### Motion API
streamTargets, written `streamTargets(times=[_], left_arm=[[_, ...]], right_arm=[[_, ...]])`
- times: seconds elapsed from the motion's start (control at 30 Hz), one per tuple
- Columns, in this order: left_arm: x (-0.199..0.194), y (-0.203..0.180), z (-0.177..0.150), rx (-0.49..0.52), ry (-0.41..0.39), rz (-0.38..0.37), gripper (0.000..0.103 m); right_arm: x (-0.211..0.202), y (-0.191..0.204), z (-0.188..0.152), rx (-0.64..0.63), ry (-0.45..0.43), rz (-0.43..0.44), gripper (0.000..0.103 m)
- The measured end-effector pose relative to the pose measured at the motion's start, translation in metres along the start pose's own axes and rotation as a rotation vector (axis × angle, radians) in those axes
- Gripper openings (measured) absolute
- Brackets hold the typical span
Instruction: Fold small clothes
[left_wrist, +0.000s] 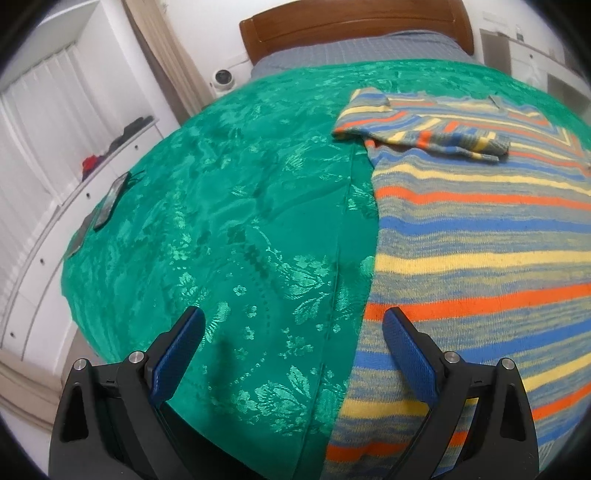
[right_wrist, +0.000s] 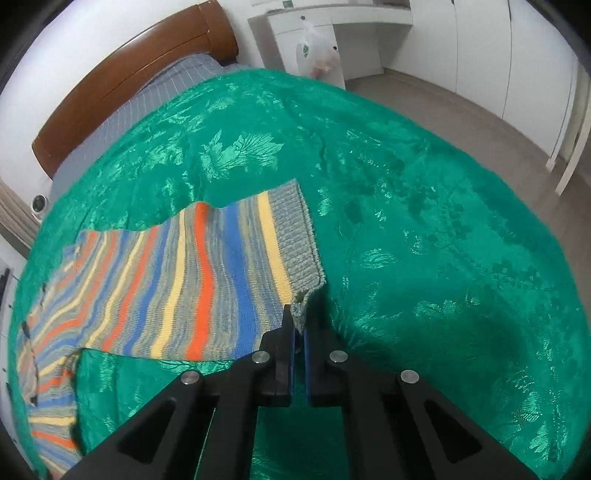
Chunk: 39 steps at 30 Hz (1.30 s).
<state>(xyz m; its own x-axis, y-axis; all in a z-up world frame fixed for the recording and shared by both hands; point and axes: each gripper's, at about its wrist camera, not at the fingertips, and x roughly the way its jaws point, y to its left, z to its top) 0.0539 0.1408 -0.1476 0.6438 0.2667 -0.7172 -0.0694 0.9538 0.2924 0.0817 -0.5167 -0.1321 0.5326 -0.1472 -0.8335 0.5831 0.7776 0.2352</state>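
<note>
A striped sweater (left_wrist: 480, 229) in blue, yellow, orange and grey lies spread on the green bedspread (left_wrist: 229, 206) that covers the bed, and everything else can be placed from it. In the left wrist view the left gripper (left_wrist: 293, 328) hangs low over the sweater's near left edge with its blue-padded fingers (left_wrist: 177, 354) spread wide and nothing between them; one finger is over bare bedspread, the other over the knit. At the far end of the sweater a sleeve (left_wrist: 436, 136) is folded across the chest, its cuff resting on the stripes. Beyond the sweater, past the bedspread's far edge, a grey checked sheet (left_wrist: 354, 50) runs up to a brown wooden headboard (left_wrist: 354, 26). Well to the sweater's left, at the bed's edge, lies a dark phone (left_wrist: 110, 201), and further left stands a white cabinet (left_wrist: 48, 221). In the right wrist view the right gripper (right_wrist: 299, 325) has its fingers pressed almost together, pinching the corner of the sweater's grey ribbed hem (right_wrist: 295, 236); that corner is bunched up between the pads, while the rest of the hem lies flat on the bedspread. Past the far side of the bed from the sweater a plastic bag (right_wrist: 317, 51) hangs at a white desk (right_wrist: 332, 22).
</note>
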Motion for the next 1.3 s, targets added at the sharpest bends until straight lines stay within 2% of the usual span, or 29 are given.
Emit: streamTargets(times=[0.13,0.23,0.33,0.37,0.4,0.43,0.5,0.53,0.6,0.67,0.73,0.8,0.87,0.9,0.97,1.07,1.13,1.2,1.3], left_arm=[[0.002,0.000,0.001,0.001,0.011,-0.020,0.098],[-0.005,-0.001,0.007,0.026,0.016,-0.031,0.098],[-0.028,-0.001,0.027,0.069,-0.048,-0.072,0.098],[-0.036,-0.002,0.037,0.082,-0.080,-0.088,0.098],[-0.045,-0.005,0.053,0.101,-0.120,-0.119,0.098],[-0.053,-0.012,0.072,0.129,-0.155,-0.165,0.098],[-0.056,-0.030,0.102,0.207,-0.178,-0.253,0.101],[-0.053,-0.049,0.119,0.281,-0.164,-0.317,0.101],[-0.039,-0.082,0.138,0.401,-0.125,-0.397,0.101],[-0.020,-0.119,0.147,0.509,-0.108,-0.381,0.101],[0.002,-0.144,0.149,0.572,-0.058,-0.360,0.100],[0.030,-0.155,0.150,0.573,0.014,-0.321,0.078],[0.051,-0.146,0.154,0.509,0.105,-0.355,0.020],[0.056,-0.133,0.159,0.440,0.133,-0.390,0.012],[0.052,-0.094,0.169,0.295,0.095,-0.411,0.011],[0.054,-0.023,0.188,0.087,0.060,-0.377,0.011],[0.074,0.045,0.195,-0.106,0.087,-0.281,0.010],[0.101,0.092,0.191,-0.230,0.154,-0.168,0.009],[0.141,0.132,0.174,-0.281,0.259,-0.035,0.008]], right_arm=[[-0.002,-0.014,0.004,0.008,0.035,0.061,0.003],[-0.012,-0.026,0.001,0.012,0.032,0.043,0.006],[-0.037,-0.031,-0.008,-0.043,-0.007,-0.059,0.025],[-0.051,-0.027,-0.016,-0.093,-0.049,-0.125,0.044],[-0.060,-0.025,-0.023,-0.117,-0.078,-0.149,0.061],[-0.071,-0.021,-0.032,-0.143,-0.116,-0.161,0.065],[-0.088,-0.012,-0.054,-0.176,-0.155,-0.131,0.066],[-0.092,-0.008,-0.061,-0.176,-0.154,-0.112,0.066],[-0.100,-0.002,-0.081,-0.161,-0.150,-0.052,0.066],[-0.104,0.006,-0.103,-0.143,-0.130,0.008,0.066],[-0.105,0.011,-0.116,-0.131,-0.116,0.044,0.066],[-0.107,0.015,-0.129,-0.122,-0.102,0.076,0.066],[-0.110,0.018,-0.141,-0.132,-0.097,0.090,0.066],[-0.113,0.020,-0.146,-0.149,-0.100,0.089,0.066],[-0.117,0.022,-0.154,-0.178,-0.110,0.089,0.066],[-0.126,0.022,-0.161,-0.183,-0.131,0.107,0.066],[-0.128,0.023,-0.159,-0.177,-0.152,0.111,0.066],[-0.127,0.024,-0.161,-0.168,-0.158,0.114,0.066],[-0.118,0.025,-0.166,-0.145,-0.127,0.121,0.066]])
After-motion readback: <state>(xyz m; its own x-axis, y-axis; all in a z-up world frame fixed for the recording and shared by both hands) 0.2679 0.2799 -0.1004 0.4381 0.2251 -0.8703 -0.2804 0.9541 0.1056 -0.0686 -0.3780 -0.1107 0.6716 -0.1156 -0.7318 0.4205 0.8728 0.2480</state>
